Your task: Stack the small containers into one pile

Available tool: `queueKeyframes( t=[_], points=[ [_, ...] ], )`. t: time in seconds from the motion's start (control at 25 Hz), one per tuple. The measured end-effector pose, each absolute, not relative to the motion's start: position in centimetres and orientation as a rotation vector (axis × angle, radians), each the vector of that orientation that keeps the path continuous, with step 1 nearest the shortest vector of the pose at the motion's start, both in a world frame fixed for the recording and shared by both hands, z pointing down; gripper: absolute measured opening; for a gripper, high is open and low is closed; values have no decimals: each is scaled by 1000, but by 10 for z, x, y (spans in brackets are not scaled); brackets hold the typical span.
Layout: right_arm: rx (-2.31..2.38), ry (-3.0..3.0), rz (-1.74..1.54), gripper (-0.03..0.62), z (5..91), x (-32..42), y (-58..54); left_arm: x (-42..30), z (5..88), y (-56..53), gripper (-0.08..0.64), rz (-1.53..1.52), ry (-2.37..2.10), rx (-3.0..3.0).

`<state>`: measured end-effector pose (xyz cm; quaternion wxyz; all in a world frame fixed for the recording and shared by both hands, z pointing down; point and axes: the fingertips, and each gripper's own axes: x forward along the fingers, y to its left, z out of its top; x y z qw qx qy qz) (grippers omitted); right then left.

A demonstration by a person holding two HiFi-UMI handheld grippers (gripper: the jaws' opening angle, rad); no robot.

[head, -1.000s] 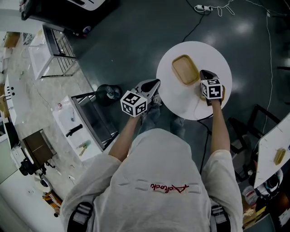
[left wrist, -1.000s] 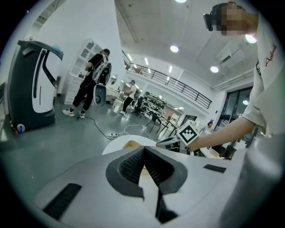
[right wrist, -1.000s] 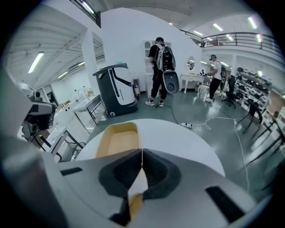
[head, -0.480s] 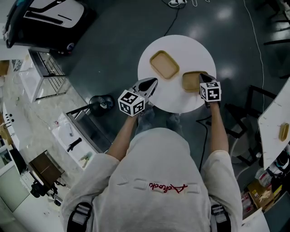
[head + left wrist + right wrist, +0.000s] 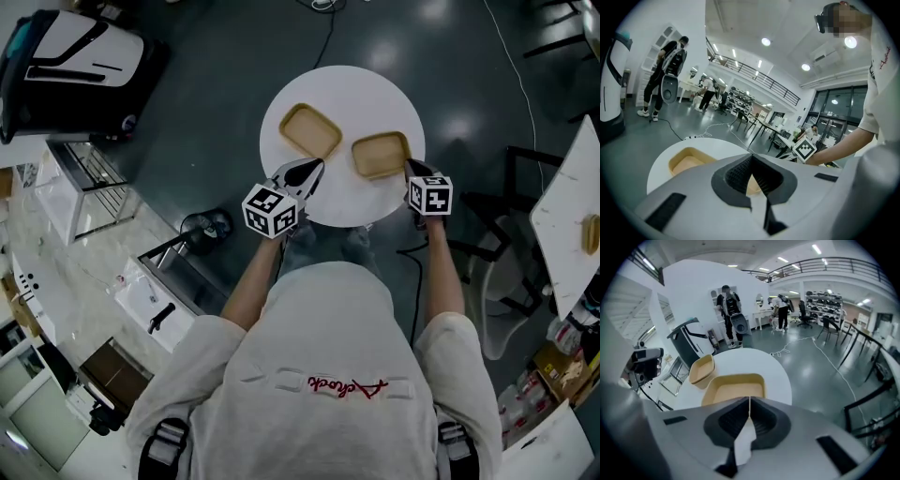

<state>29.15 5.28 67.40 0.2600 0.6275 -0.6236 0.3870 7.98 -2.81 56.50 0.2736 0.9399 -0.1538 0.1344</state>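
1. On the round table (image 5: 342, 94), the left container (image 5: 311, 130) and right container (image 5: 381, 155) sat apart, unstacked.
2. The right gripper (image 5: 411, 169), jaws together, met the right container's rim at the table's edge, probably positioning it.
3. The left gripper (image 5: 316, 169), jaws together and empty, hung at the table's edge, likely in reserve.

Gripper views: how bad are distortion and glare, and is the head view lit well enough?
Left gripper view: heavy fisheye, black corners, ceiling lights flare, one patch mosaicked. Right gripper view: same bending, near tray sharp. Head view: dim, glare patches on the floor, table bright.
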Motion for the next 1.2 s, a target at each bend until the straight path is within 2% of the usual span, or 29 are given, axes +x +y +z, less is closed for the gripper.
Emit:
queueKeyframes(
  t=[0.24, 0.28, 0.36, 0.44, 1.04, 1.12, 1.2],
  points=[
    [1817, -1649, 1288, 26, 694, 279, 87, 98, 568, -19, 11, 399, -330, 2545],
    [1843, -1651, 1344, 41, 697, 277, 89, 101, 568, -18, 11, 403, -318, 2547],
    [1902, -1652, 1448, 124, 703, 274, 91, 107, 569, -16, 11, 409, -298, 2551],
    [1951, -1626, 1498, 133, 705, 275, 91, 110, 570, -14, 11, 415, -285, 2553],
    [2112, -1538, 1698, 132, 721, 264, 72, 84, 583, -22, 11, 443, -340, 2524],
    [2113, -1536, 1696, 112, 720, 265, 69, 82, 583, -25, 11, 442, -348, 2522],
    [2122, -1523, 1668, 65, 718, 268, 68, 81, 582, -26, 11, 438, -353, 2520]
  ],
)
